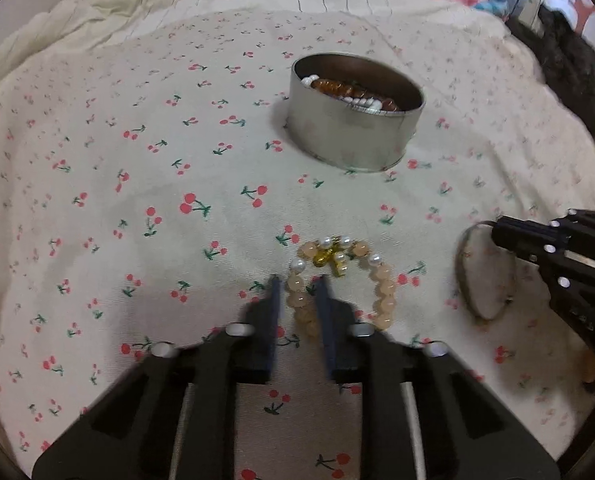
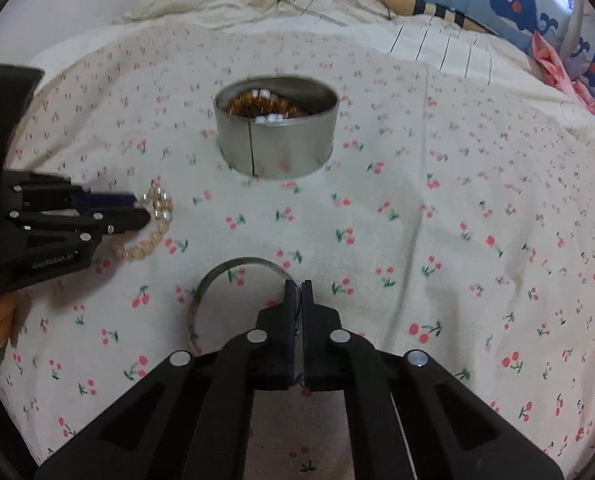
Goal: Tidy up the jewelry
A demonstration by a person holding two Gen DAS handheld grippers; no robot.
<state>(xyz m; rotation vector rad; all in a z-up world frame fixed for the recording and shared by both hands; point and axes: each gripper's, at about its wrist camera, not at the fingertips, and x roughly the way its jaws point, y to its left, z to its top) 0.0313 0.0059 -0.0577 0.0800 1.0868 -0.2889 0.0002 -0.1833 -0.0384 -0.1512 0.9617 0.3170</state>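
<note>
Ahead of the left gripper [image 1: 298, 282] and the right gripper [image 2: 296, 286], open cherry-print cloth [image 2: 437, 220] is left up to the round tin [image 2: 275, 136], by which alone the way beyond is blocked, bare cloth lying to either side.

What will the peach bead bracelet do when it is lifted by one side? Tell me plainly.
The peach bead bracelet is separate beads on a string, so it will probably droop into a hanging loop. The left tongs pinch only one strand, so it may swing. Round, glossy beads could slip or roll between the pads; the gold charm would likely dangle.
</note>
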